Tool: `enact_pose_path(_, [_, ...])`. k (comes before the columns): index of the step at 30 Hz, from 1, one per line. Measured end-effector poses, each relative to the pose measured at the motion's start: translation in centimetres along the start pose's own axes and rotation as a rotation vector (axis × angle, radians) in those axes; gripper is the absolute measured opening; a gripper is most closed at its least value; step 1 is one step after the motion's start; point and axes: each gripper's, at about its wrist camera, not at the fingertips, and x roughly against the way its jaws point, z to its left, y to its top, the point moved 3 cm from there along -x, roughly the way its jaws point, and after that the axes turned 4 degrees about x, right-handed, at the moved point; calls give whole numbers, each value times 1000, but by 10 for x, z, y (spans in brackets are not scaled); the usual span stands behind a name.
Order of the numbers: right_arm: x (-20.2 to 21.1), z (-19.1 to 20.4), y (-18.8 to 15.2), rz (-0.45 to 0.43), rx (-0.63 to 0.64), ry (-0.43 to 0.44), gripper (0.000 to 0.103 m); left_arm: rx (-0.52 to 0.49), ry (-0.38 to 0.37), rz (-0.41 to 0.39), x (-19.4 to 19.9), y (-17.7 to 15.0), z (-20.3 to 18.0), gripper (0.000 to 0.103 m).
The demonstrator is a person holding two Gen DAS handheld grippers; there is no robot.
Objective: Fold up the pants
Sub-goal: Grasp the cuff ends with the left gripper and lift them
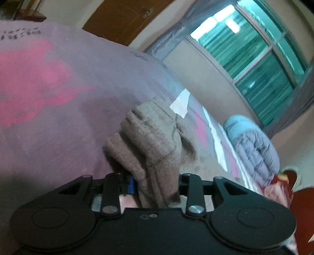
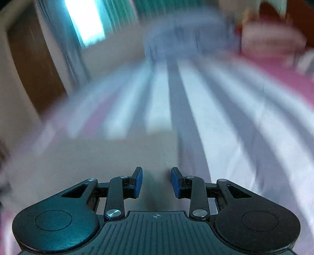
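Observation:
The brown-grey pants (image 1: 153,141) hang bunched in my left gripper (image 1: 157,184), which is shut on the fabric and holds it above the bed. The cloth covers most of the blue pads. In the right wrist view my right gripper (image 2: 156,181) is open and empty, its blue pads (image 2: 138,182) apart. It is over a beige patch (image 2: 117,153) that may be part of the pants; the view is blurred by motion.
The bed has a purple, pink and white striped sheet (image 1: 49,82) (image 2: 215,117). A blue-grey folded quilt (image 1: 253,149) lies at the bed's far end. A window (image 1: 249,49), a wooden door (image 1: 121,17) and a red headboard (image 1: 300,204) surround the bed.

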Motion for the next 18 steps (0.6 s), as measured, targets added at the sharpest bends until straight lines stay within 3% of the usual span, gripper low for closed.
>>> enact_pose_path(6, [31, -1, -7, -146, -27, 35, 34, -18, -2, 16, -2, 2, -1, 30])
enact_pose_path(8, [27, 3, -12, -107, 14, 32, 34, -38, 15, 12, -1, 3, -5, 26])
enact_pose_path(11, [25, 13, -18, -65, 134, -32, 36, -191, 66, -68, 14, 0, -35, 23])
enact_pose_path(14, [39, 15, -17, -93, 145, -40, 36, -266, 48, -132, 31, -3, -68, 22])
enact_pose_path(18, [47, 7, -15, -118, 153, -84, 37, -415, 20, -160, 47, -18, -126, 22])
